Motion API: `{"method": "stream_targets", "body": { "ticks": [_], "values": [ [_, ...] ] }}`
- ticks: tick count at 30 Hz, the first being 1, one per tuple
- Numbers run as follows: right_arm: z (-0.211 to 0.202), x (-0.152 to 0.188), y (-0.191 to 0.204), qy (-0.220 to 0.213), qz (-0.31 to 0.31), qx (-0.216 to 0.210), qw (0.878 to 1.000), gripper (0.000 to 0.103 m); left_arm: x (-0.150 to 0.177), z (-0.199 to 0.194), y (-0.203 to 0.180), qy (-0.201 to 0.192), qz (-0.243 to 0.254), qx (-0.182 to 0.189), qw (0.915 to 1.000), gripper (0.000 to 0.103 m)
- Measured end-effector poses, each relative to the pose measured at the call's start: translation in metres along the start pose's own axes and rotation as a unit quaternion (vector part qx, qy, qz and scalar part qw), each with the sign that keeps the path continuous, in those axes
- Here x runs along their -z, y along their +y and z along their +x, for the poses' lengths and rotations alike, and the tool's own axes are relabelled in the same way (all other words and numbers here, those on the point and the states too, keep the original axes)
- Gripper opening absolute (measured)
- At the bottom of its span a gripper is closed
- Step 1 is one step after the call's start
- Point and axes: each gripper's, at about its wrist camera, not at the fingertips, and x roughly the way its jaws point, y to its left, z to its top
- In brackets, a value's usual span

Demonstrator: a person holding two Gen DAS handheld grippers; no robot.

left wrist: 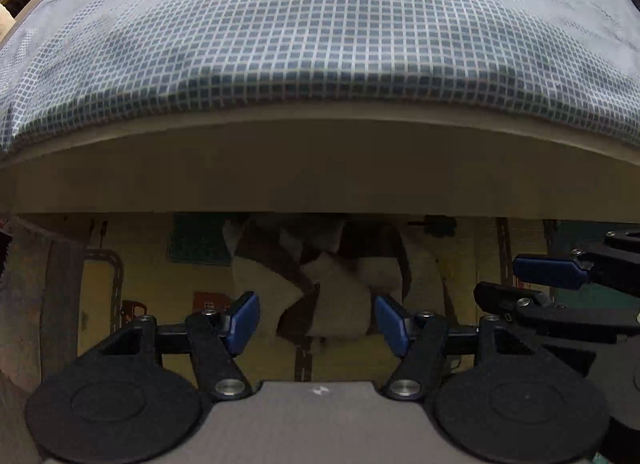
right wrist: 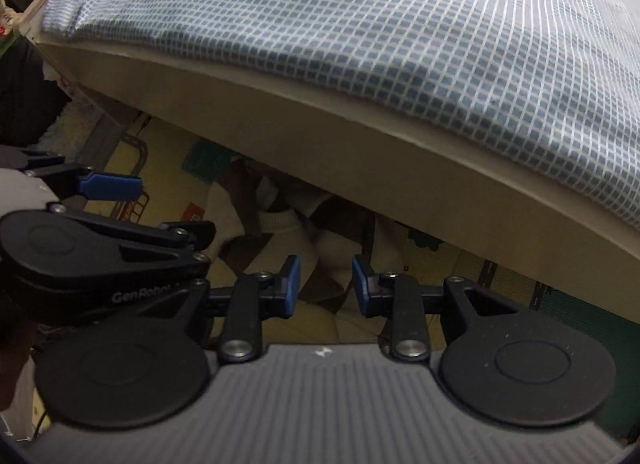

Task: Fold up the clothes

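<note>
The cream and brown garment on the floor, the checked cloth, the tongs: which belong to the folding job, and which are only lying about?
For the job:
- cream and brown garment, crumpled under the table
- left tongs, open
- right tongs, open

Lying about:
- checked cloth covering the table
- table
- road-pattern play mat

A checked cloth (left wrist: 320,35) lies spread over the counter (left wrist: 320,167), filling the twelve o'clock half of both wrist views and hanging slightly over the counter's near edge. Below that edge, on the floor mat (left wrist: 168,328), a crumpled garment (left wrist: 340,304) lies at six o'clock, under the counter. The left gripper (left wrist: 316,322) hangs before the garment, apart from it; the right gripper (right wrist: 326,286) sits just beside it, at three o'clock.
</note>
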Motion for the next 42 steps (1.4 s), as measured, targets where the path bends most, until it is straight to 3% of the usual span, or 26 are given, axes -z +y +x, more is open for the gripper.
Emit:
{"method": "stream_targets", "body": {
  "ticks": [12, 20, 27, 28, 31, 32, 42],
  "values": [
    [0.109, 0.073, -0.011, 0.018, 0.002, -0.014, 1.000, 0.031, 0.062, 0.100, -0.008, -0.003, -0.011, -0.018, 0.9998, 0.073],
    [0.168, 0.092, -0.011, 0.002, -0.001, 0.008, 1.000, 0.031, 0.089, 0.164, -0.011, -0.008, -0.005, -0.035, 0.9993, 0.084],
    [0.211, 0.098, -0.016, -0.016, -0.024, 0.022, 0.999, 0.032, 0.089, 0.211, -0.006, -0.020, 0.015, -0.048, 0.9985, 0.096],
    [0.216, 0.099, -0.017, -0.022, -0.030, 0.027, 0.999, 0.033, 0.090, 0.218, -0.004, -0.020, 0.012, -0.045, 0.9987, 0.097],
    [0.228, 0.099, -0.019, -0.039, -0.046, 0.044, 0.997, 0.055, 0.092, 0.234, 0.001, -0.013, 0.002, -0.028, 0.9995, 0.099],
    [0.231, 0.099, -0.021, -0.043, -0.047, 0.043, 0.997, 0.058, 0.092, 0.239, 0.003, -0.011, -0.002, -0.024, 0.9996, 0.099],
    [0.265, 0.090, -0.037, -0.022, -0.035, 0.029, 0.999, 0.058, 0.091, 0.279, 0.018, 0.001, -0.034, -0.006, 0.9994, 0.103]
  ]
}}
